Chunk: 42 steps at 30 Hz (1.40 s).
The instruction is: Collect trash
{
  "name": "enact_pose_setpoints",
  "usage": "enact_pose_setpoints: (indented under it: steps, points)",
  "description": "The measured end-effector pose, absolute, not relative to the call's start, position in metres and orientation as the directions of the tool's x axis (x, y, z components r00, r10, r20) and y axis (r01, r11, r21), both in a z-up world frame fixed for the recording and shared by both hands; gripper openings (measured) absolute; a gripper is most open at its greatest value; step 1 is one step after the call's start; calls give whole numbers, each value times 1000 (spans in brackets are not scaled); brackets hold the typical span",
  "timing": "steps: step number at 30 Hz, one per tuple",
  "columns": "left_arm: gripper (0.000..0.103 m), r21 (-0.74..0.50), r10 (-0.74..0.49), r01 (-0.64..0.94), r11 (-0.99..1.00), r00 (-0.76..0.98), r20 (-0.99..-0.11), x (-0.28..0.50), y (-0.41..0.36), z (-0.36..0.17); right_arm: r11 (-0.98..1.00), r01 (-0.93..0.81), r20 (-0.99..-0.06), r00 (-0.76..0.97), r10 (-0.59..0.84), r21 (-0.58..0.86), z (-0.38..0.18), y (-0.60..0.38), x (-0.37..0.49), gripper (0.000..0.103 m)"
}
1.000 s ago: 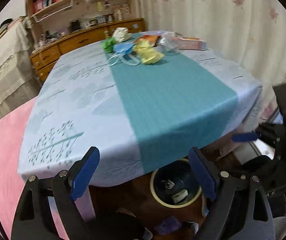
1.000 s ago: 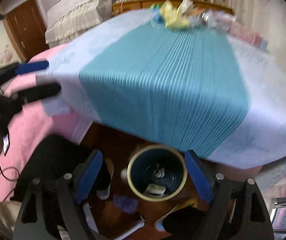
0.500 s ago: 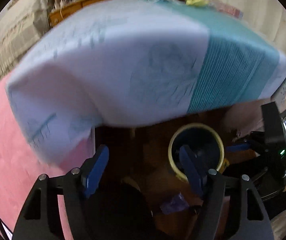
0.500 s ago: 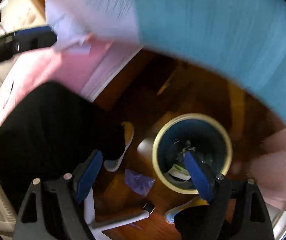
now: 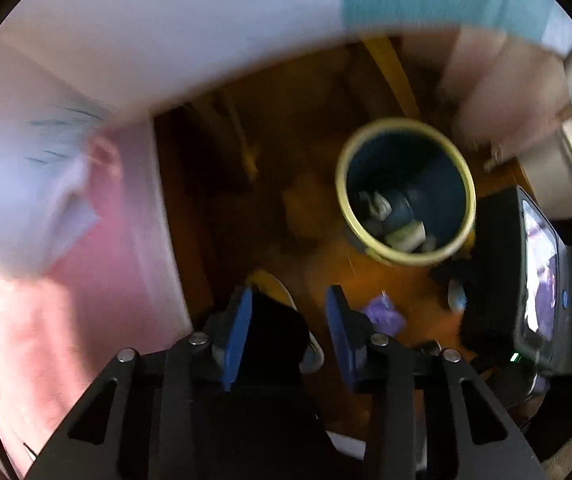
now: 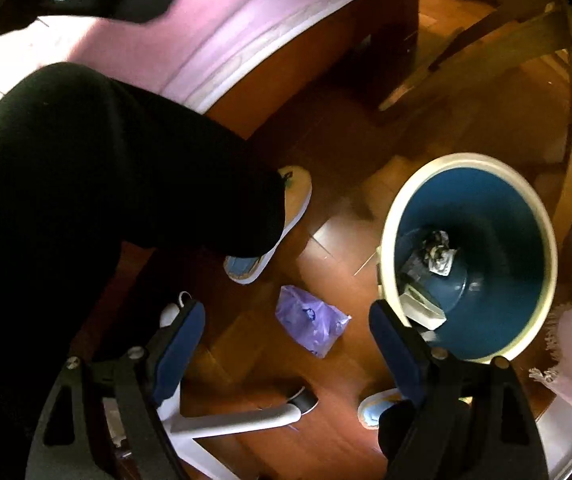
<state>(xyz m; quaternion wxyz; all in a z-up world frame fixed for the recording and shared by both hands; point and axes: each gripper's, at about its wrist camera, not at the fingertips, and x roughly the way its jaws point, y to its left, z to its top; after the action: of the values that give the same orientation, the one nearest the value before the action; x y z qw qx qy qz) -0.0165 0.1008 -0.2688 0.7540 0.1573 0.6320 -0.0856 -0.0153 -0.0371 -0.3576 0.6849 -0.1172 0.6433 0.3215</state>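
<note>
Right claw (image 6: 286,320) spread wide over the purple bag (image 6: 312,320) – crumpled, lying flat on the floor, long axis slanting toward the bin (image 6: 542,240); left claw (image 5: 288,320) narrower, empty.

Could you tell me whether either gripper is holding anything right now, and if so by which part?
Nothing is held: the left gripper and right gripper are both open and empty above the floor.

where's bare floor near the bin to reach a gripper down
Bare wood floor lies between the blue-soled slipper, crumpled purple plastic bag and cream-rimmed blue bin. It's crowded lower down: the white chair base and a second slipper.
</note>
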Motion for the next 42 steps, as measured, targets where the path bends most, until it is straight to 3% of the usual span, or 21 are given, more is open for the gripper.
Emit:
enact_pose_setpoints:
  steps: [6,13,22,32,33,35,37,42]
  points:
    - [26,129,100,344,930,102,-990,-9,87,-329,737,-646,-974,-45,222,198,-403,-21,-33,84]
    - [25,137,108,293,946,112,-988,7,87,-357,656,-746,-991,-35,126,110,-482,-9,-65,84]
    - [25,225,231,244,943,1,-973,28,94,-414,619,-785,-998,-43,-36,11,-581,-17,-72,84]
    - [25,244,282,271,931,-109,-953,34,94,-449,689,-717,-976,-209,-65,108,-648,-23,-72,83]
    - [25,249,288,269,930,-119,-950,35,95,-452,692,-713,-973,-219,-71,110,-651,-22,-72,78]
    - [25,256,301,264,930,-146,-942,38,98,-460,701,-703,-959,-265,-99,122,-665,-21,-73,59]
    - [25,259,307,257,931,-168,-937,39,100,-466,707,-698,-943,-301,-140,118,-674,-24,-77,25]
    - [25,264,313,253,931,-180,-932,41,102,-468,710,-690,-925,-346,-155,139,-674,-33,-81,13]
